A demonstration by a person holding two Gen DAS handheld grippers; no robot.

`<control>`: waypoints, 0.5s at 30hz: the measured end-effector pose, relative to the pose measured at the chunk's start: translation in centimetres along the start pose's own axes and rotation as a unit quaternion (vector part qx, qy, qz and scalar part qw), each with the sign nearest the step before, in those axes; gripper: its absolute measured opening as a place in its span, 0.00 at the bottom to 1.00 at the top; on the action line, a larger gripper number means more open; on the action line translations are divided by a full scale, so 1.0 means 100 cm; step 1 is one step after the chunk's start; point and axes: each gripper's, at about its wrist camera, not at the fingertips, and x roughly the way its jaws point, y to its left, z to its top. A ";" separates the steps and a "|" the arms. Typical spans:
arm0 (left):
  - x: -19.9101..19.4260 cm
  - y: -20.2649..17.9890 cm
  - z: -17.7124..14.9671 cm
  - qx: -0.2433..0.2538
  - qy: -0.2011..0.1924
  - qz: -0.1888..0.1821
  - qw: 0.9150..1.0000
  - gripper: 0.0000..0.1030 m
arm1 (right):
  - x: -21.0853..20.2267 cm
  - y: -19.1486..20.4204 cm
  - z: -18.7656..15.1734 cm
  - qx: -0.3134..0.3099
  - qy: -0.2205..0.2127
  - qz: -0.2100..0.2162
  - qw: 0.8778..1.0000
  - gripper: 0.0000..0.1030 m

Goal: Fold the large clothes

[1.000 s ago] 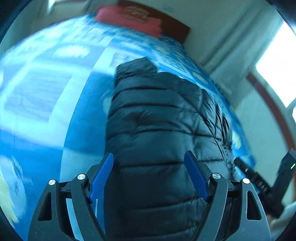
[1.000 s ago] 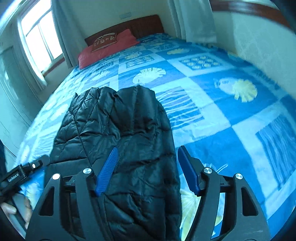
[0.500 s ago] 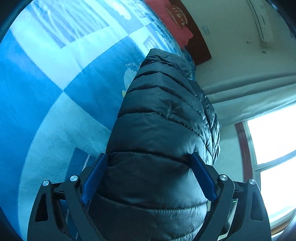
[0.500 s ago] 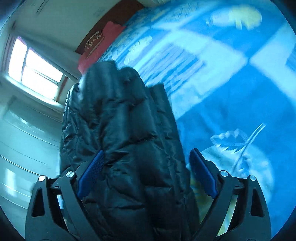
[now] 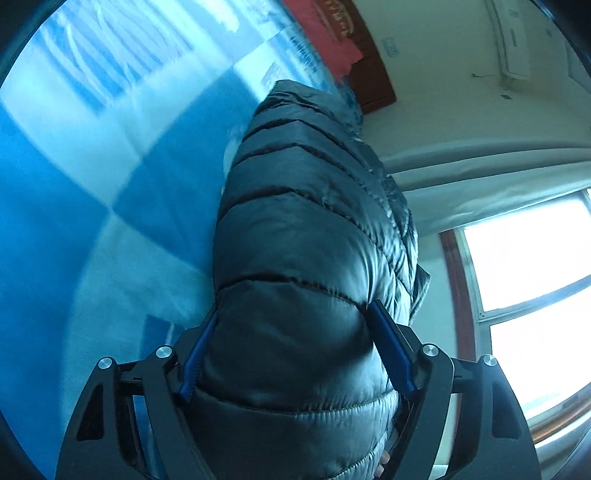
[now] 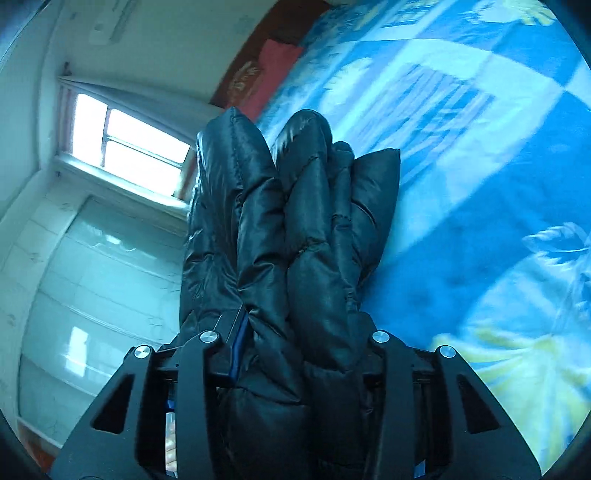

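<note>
A black quilted puffer jacket (image 5: 306,236) lies folded lengthwise on the blue patterned bed. In the left wrist view my left gripper (image 5: 295,350) has its blue pads pressed against both sides of the jacket's near end, shut on it. In the right wrist view the jacket (image 6: 295,229) bunches into several thick folds that rise off the bed. My right gripper (image 6: 299,347) is shut on this bunched end; its right pad is hidden by fabric.
The blue and white bedspread (image 5: 110,166) extends beyond the jacket, also in the right wrist view (image 6: 480,184). A red pillow (image 5: 325,33) lies against the brown headboard. Windows with curtains (image 6: 129,147) and a wall (image 5: 443,92) border the bed.
Both grippers went from open around the jacket's near edge to closed on it. Both views tilted as the held end lifted and the fabric bunched up.
</note>
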 end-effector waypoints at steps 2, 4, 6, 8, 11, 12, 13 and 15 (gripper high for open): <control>-0.019 -0.002 0.009 0.009 -0.013 0.002 1.000 0.74 | 0.014 0.009 -0.002 0.003 0.010 0.017 1.000 0.38; -0.037 -0.001 0.015 0.016 -0.023 0.009 1.000 0.74 | 0.030 0.016 -0.007 0.003 0.022 0.030 0.999 0.38; -0.052 0.005 0.022 0.016 -0.034 0.016 0.999 0.74 | 0.051 0.024 -0.015 0.005 0.036 0.041 0.999 0.38; -0.063 0.015 0.028 0.015 -0.045 0.025 0.999 0.74 | 0.069 0.029 -0.022 0.008 0.048 0.046 0.998 0.38; -0.070 0.035 0.032 0.001 -0.051 0.035 0.998 0.74 | 0.084 0.036 -0.027 -0.009 0.053 0.031 0.998 0.38; -0.068 0.040 0.032 -0.004 -0.050 0.036 0.998 0.74 | 0.087 0.039 -0.025 -0.016 0.052 0.020 0.998 0.40; -0.067 0.044 0.033 -0.007 -0.048 0.037 0.998 0.74 | 0.087 0.040 -0.024 -0.020 0.053 0.011 0.998 0.44; -0.067 0.049 0.031 -0.004 -0.045 0.037 0.998 0.74 | 0.084 0.042 -0.023 -0.031 0.062 -0.008 0.998 0.54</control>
